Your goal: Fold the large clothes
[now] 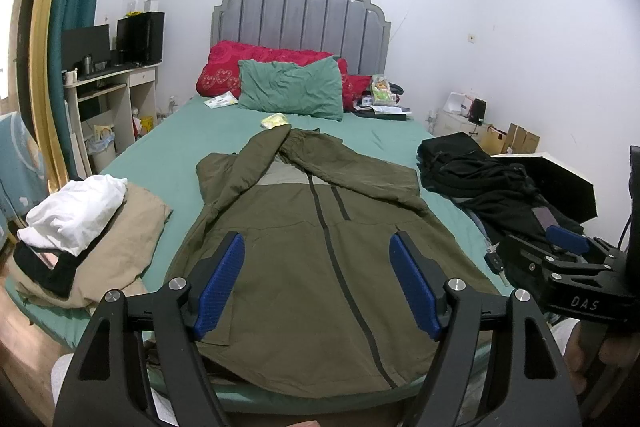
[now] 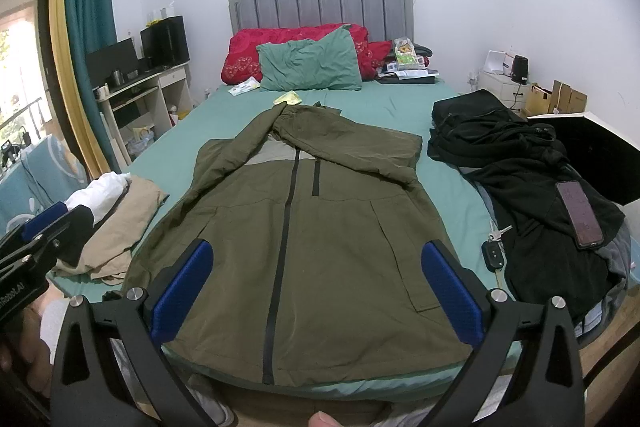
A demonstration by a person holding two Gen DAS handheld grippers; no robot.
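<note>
An olive green zip jacket (image 1: 296,251) (image 2: 304,235) lies front up on the green bed sheet (image 1: 160,163) (image 2: 192,131), hem toward me. Both sleeves are folded across the chest near the collar. My left gripper (image 1: 318,247) hovers open above the jacket's lower part, nothing between its blue pads (image 1: 222,279). My right gripper (image 2: 316,259) also stands open over the hem, pads (image 2: 452,291) apart and empty. Each gripper shows at the edge of the other's view: the right gripper (image 1: 572,255) and the left gripper (image 2: 36,227).
A pile of white, beige and black clothes (image 1: 84,227) (image 2: 116,215) sits on the bed's left. Black garments (image 1: 492,187) (image 2: 520,179) with a phone (image 2: 580,213) and keys (image 2: 494,247) lie on the right. Pillows (image 1: 292,87) rest against the headboard. A desk (image 1: 116,95) stands left.
</note>
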